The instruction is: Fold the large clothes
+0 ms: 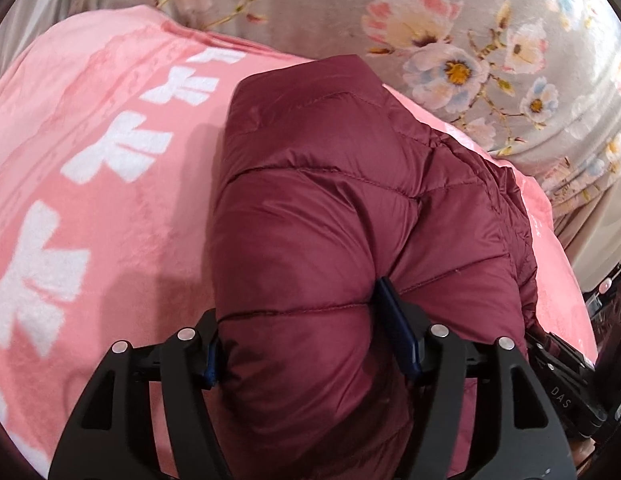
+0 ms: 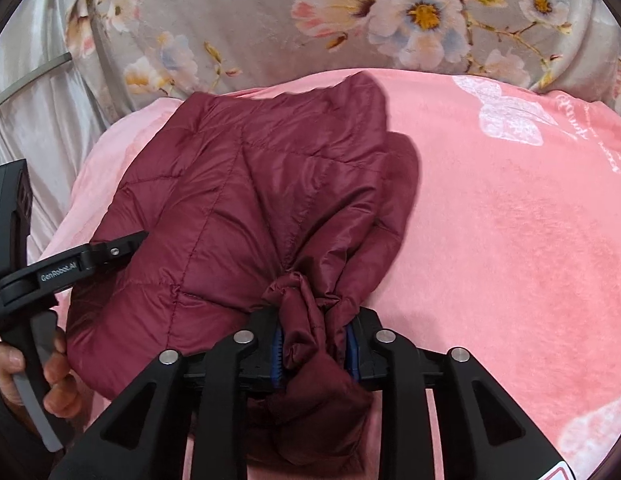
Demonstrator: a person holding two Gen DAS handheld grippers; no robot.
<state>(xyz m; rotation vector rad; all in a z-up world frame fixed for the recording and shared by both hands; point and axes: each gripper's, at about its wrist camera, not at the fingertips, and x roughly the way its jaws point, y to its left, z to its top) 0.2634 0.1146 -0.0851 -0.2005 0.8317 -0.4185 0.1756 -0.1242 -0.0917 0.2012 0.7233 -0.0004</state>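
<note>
A maroon quilted puffer jacket (image 1: 350,208) lies bunched on a pink blanket (image 1: 90,200). My left gripper (image 1: 306,344) is shut on a thick puffy fold of the jacket, its blue pads pressed into both sides. In the right wrist view the jacket (image 2: 238,200) stretches away from me. My right gripper (image 2: 314,340) is shut on a twisted, gathered bunch of the jacket's thin edge. The left gripper's body (image 2: 70,268) and the hand holding it show at the left of that view, beside the jacket.
The pink blanket (image 2: 510,240) with white letters and patterns covers the surface. Behind it lies grey floral bedding (image 1: 450,40), also in the right wrist view (image 2: 270,20). Dark objects (image 1: 606,304) sit at the right edge of the left wrist view.
</note>
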